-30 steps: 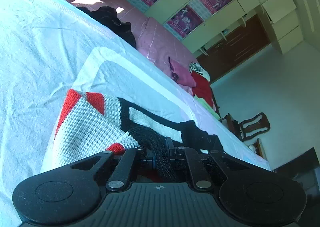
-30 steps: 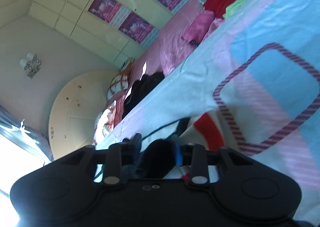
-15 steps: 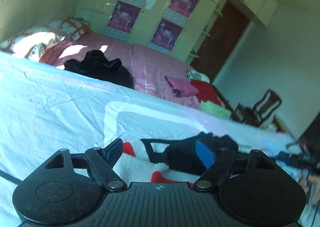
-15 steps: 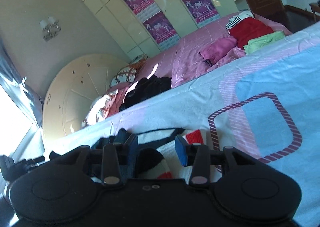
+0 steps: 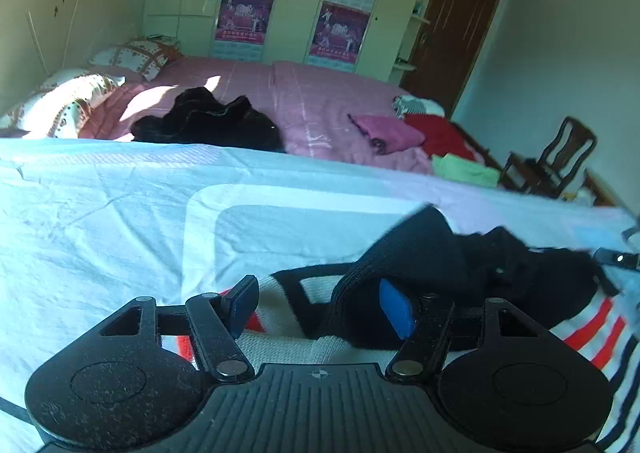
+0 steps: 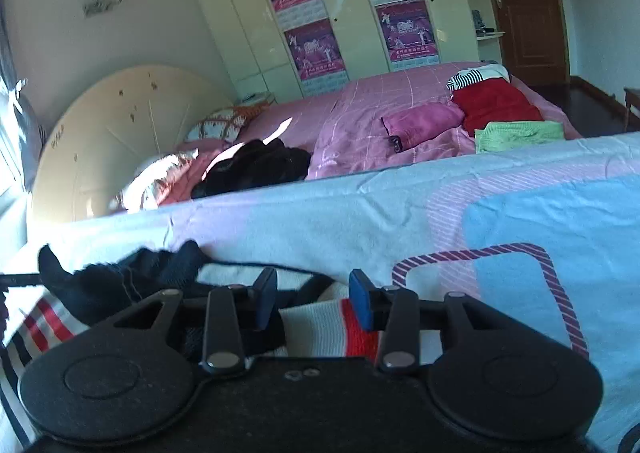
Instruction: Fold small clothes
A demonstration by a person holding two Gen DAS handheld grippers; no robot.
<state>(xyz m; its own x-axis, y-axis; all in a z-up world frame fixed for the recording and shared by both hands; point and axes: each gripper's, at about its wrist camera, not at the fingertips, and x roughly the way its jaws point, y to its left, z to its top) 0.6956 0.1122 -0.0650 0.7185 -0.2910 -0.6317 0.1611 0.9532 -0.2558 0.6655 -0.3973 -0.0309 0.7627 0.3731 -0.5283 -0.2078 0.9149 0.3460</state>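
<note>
A small knitted sweater (image 5: 280,337), white with red and black stripes and black sleeves, lies on the light blue sheet (image 5: 100,221). In the left wrist view my left gripper (image 5: 320,305) is open just above it, its blue pads either side of a bunched black sleeve (image 5: 420,265). In the right wrist view my right gripper (image 6: 312,299) is open over the sweater's white and red edge (image 6: 320,327), with the black sleeve (image 6: 120,277) spread to the left. Neither gripper holds cloth.
Behind the sheet lies a pink bed (image 5: 320,101) with a black garment heap (image 5: 208,121), folded magenta (image 5: 388,131), red (image 5: 444,137) and green (image 5: 464,171) clothes and pillows (image 5: 60,101). A wooden chair (image 5: 556,157) stands right. Wardrobes with posters (image 6: 312,49) line the back wall.
Both grippers were shut on the sweater's black parts one second ago. They have opened, let go of it and levelled out; the sweater now lies on the sheet.
</note>
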